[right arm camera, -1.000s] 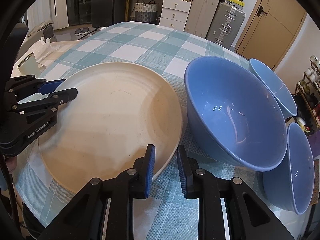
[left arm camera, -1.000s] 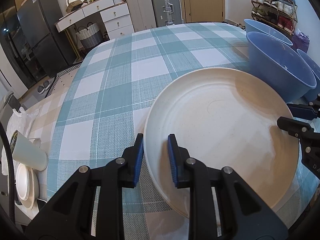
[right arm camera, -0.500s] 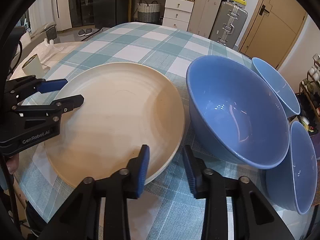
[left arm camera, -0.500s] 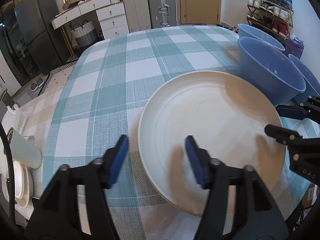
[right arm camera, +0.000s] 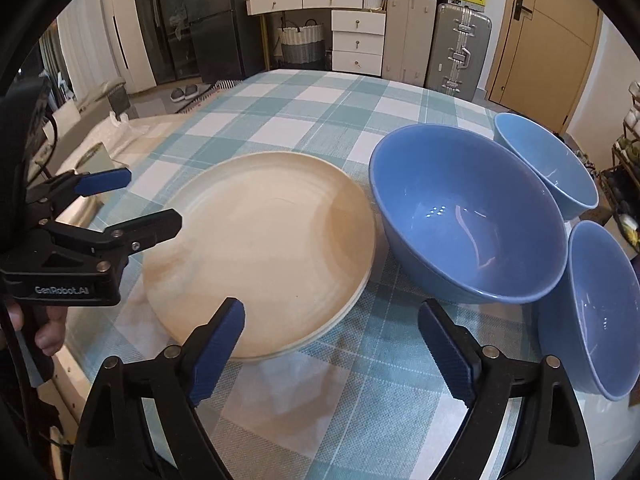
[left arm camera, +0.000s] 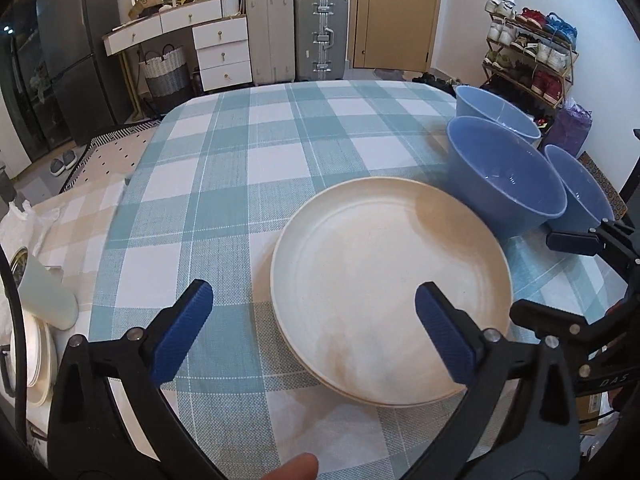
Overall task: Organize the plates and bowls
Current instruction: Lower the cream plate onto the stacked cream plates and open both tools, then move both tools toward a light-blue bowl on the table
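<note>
Left gripper: jaws now wide, released from plate rim; was pinching it a second ago. Right gripper: likewise wide, nothing held. Plate rests on top of stack on tablecloth, bowls just beside at 3 o'clock. Judgement: plate placement complete; bowls likely next.

I see a table under a teal-and-white checked cloth. Far wall: wooden door, two upright suitcases, white drawer unit with a woven basket beside it. Dark fridge on the left, shoe rack on the right, white walls.
</note>
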A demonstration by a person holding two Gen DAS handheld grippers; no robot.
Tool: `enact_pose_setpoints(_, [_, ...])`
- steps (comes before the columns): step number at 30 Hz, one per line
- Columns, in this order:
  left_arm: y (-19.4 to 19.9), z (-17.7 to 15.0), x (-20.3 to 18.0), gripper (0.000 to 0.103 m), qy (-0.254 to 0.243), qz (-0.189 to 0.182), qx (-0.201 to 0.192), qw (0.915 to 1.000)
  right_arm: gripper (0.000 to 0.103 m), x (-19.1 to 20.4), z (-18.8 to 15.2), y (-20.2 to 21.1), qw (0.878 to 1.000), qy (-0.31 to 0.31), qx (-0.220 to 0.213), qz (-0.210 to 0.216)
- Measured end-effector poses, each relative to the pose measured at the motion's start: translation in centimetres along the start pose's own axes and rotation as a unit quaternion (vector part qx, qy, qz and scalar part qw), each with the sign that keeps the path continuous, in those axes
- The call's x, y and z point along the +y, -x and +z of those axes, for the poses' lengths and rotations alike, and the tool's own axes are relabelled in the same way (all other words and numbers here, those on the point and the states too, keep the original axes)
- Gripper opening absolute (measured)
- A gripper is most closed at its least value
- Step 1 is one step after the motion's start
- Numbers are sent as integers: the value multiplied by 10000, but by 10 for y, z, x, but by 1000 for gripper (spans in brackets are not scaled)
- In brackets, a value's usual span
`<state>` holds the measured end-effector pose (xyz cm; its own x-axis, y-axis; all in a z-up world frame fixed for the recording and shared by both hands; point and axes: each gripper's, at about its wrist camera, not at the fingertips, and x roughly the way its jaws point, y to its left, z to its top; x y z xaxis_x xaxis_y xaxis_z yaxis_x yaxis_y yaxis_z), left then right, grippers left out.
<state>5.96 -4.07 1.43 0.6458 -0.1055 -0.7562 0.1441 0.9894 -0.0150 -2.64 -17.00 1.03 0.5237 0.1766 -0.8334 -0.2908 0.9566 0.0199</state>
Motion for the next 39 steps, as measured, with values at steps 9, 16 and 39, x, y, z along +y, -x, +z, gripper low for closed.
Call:
enact_pose_setpoints(9, [18,18,-20,101,-77,-222,-123,9996,101,-24,-1,43,9989,-319,-348,-23])
enact_pose_setpoints(16, [32,38,-44,101,-136,-444,-243,9986,102,-57,3,65,9975,-493,-496,-107])
enact_pose_setpoints(39, [24,119,-105,101,-620,-763,-487,9940,102,-159,27,125,9873,-1087,-943,-679])
